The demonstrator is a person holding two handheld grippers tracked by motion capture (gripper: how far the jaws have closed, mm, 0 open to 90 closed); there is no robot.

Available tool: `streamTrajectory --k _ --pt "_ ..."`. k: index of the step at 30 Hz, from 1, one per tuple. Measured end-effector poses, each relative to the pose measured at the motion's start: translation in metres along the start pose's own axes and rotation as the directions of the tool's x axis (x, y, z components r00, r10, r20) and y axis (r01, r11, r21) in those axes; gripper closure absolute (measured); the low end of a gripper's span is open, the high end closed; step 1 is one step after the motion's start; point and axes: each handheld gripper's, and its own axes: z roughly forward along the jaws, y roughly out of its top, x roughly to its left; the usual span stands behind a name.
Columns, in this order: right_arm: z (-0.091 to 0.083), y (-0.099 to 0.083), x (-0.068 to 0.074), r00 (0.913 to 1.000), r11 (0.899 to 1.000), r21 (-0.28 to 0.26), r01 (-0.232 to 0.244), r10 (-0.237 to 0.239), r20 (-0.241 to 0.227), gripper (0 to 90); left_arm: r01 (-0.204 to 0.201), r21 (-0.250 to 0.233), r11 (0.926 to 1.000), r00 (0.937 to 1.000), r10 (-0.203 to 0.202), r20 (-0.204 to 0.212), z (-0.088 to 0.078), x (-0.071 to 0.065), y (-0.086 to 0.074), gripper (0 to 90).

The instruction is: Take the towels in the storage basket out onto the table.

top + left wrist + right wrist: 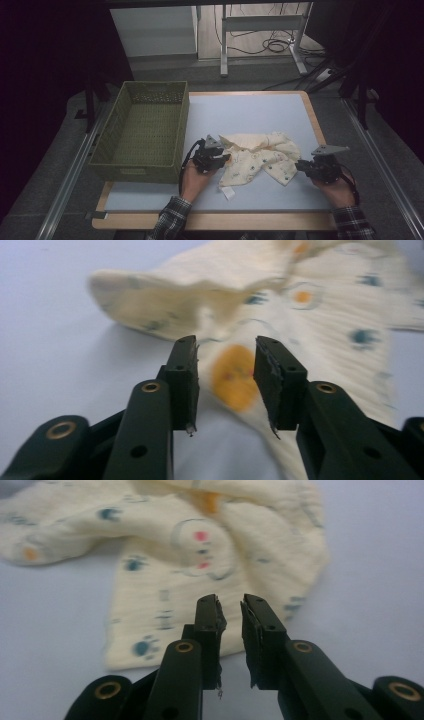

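Note:
A crumpled pale yellow baby garment with small printed figures lies on the light table top, a white tag sticking out at its near edge. My left gripper sits at the garment's left edge. In the left gripper view its jaws stand apart just above the cloth, pinching nothing. My right gripper is at the garment's right corner. In the right gripper view its jaws leave a narrow gap in front of the fabric's hem, and nothing is between them.
A green woven basket stands at the table's left, close to my left hand, with nothing in it. The table's wooden edge runs along the front. A desk frame and cables are on the floor behind the table.

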Motion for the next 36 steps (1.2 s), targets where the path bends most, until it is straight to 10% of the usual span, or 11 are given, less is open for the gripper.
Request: streamTrajectory --k 9,12,17,36 --pt "0.010 -0.014 0.043 0.9896 0.997 0.035 0.074 -0.069 -0.127 68.2 -0.047 0.044 0.9979 0.9919 0.041 0.120 -0.006 -0.032 -0.035 55.4" --pt "0.018 -0.019 0.047 0.9913 0.997 0.027 0.076 -0.073 -0.110 67.7 -0.071 0.057 0.9958 0.9930 0.065 0.098 -0.004 -0.035 -0.039 58.5" --pt "0.017 -0.019 0.049 0.9922 0.993 0.039 0.110 -0.107 -0.064 88.0 -0.088 0.091 0.9919 0.9944 0.082 0.067 -0.004 -0.034 -0.035 89.2" --pt "-0.048 -0.059 0.037 0.9967 0.996 0.059 0.065 -0.062 -0.052 88.0 -0.069 0.059 0.9959 0.9972 0.067 0.033 -0.053 -0.034 -0.059 89.8"
